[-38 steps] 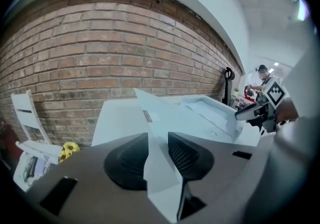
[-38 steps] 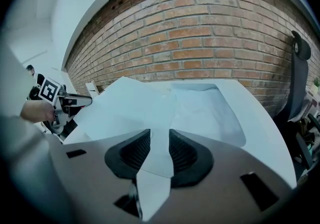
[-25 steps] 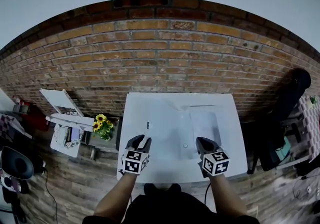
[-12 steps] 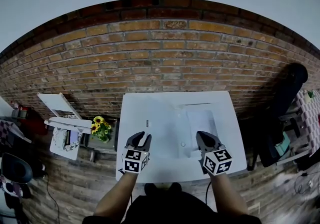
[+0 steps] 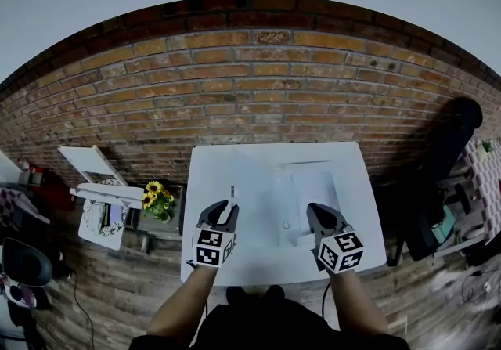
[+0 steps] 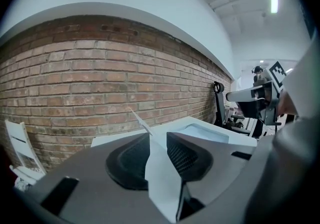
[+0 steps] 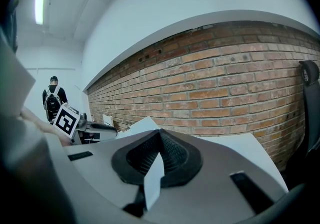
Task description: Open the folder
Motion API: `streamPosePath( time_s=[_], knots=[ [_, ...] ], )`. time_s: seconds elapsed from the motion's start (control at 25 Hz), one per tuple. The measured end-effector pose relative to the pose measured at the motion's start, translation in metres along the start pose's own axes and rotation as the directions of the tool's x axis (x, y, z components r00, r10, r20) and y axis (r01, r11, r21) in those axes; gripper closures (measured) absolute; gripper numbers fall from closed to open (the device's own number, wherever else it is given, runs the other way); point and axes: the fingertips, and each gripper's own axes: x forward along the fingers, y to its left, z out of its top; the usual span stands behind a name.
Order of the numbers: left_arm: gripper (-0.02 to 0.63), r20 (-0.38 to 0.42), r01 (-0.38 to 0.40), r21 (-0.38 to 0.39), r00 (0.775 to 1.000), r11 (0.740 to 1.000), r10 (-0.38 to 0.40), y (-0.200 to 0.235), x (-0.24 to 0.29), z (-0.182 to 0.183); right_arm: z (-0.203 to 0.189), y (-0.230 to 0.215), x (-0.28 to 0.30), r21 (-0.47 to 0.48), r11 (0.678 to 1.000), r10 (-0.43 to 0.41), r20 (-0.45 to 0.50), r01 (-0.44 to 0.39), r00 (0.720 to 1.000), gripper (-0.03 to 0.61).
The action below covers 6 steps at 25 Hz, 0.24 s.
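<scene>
A pale translucent folder lies on the white table, with a white sheet inside its right half and a snap button near its front edge. My left gripper is at the folder's left side. In the left gripper view a white cover flap runs up between the left gripper's pads, which grip it. My right gripper is at the folder's front right, and the right gripper is shut on a thin white edge of the folder.
A brick wall runs behind the table. At the left stand a white folding chair and a pot of yellow flowers. A black office chair is at the right. A person with a backpack stands far off.
Both grippers have risen a little with the folder's edges in them. The left jaws have narrowed slightly. The right jaws stay shut.
</scene>
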Motion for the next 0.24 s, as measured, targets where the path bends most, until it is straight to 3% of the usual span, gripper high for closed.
streamPosePath(
  time_s=[0.24],
  knots=[
    [0.500,0.001,-0.011,-0.013,1.000,1.000,0.011,0.0022,-0.0006,0.0007,0.0011,-0.0031,-0.0001,0.017,1.000,0.008,0.007,-0.008,1.000,0.563]
  ],
)
